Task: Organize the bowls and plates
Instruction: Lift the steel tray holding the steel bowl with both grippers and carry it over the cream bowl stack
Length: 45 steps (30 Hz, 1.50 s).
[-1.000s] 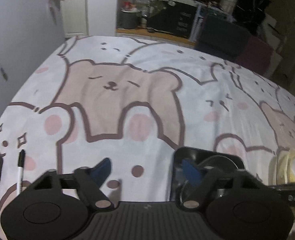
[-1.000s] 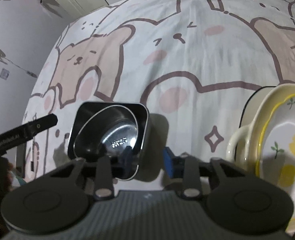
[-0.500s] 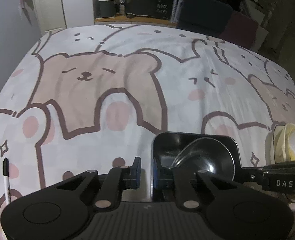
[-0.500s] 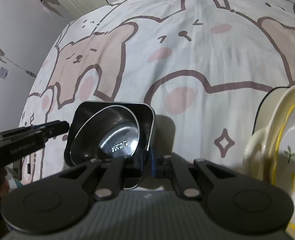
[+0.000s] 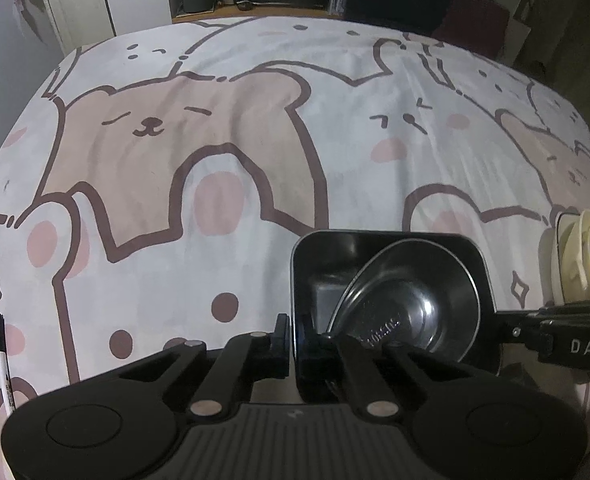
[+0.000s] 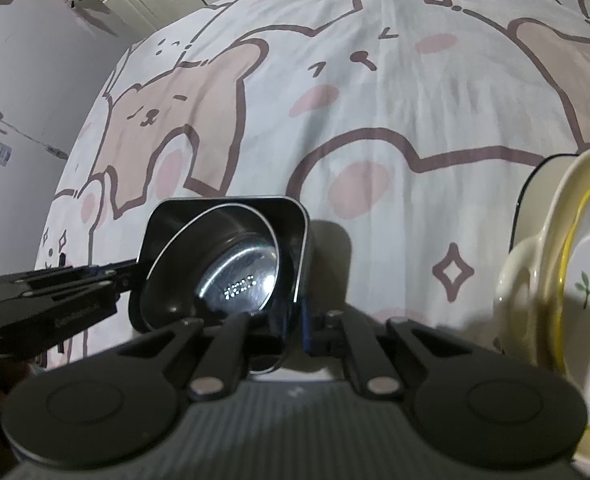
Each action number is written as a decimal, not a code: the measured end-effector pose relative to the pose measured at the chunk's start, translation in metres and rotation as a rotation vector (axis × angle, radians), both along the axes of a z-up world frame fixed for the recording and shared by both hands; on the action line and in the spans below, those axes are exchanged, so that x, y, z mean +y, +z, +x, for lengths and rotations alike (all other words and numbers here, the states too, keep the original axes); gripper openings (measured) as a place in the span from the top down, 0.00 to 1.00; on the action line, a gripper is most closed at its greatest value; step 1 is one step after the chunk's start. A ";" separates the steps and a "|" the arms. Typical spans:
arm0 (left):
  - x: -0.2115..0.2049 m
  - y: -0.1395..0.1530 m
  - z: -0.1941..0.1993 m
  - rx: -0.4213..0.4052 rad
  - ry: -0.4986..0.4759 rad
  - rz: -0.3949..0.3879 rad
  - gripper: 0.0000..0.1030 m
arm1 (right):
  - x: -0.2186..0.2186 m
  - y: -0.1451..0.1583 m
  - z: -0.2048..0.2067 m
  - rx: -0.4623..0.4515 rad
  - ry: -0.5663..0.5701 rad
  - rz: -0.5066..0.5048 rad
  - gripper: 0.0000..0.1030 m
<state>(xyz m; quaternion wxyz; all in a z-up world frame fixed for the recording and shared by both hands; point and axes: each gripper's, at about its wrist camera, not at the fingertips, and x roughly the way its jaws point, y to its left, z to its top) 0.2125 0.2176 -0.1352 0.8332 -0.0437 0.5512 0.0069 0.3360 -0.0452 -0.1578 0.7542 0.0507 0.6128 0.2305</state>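
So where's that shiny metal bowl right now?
The metal bowl sits tilted inside the black square dish on the bear-print cloth, low in both wrist views, left of the cream and yellow bowls.

left claw (image 5: 293, 340): black, ribbed body, round discs, silver screws | right claw (image 6: 293, 330): black, blue pads, white "DAS" lettering

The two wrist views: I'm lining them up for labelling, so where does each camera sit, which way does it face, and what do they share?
Left wrist: on the left gripper, looking steeply down over the bear-print cloth; its own fingers clamp the black square dish's left wall.
Right wrist: on the right gripper, angled down likewise; its fingers clamp the dish's right wall, yellow-rimmed bowl beside.
Shared: the dish with the steel bowl tilted inside, and each view shows the other gripper.
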 end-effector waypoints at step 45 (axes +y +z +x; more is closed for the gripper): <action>-0.109 0.094 0.004 -0.270 0.036 -0.200 0.95 | -0.119 0.098 0.017 -0.363 -0.087 0.105 0.96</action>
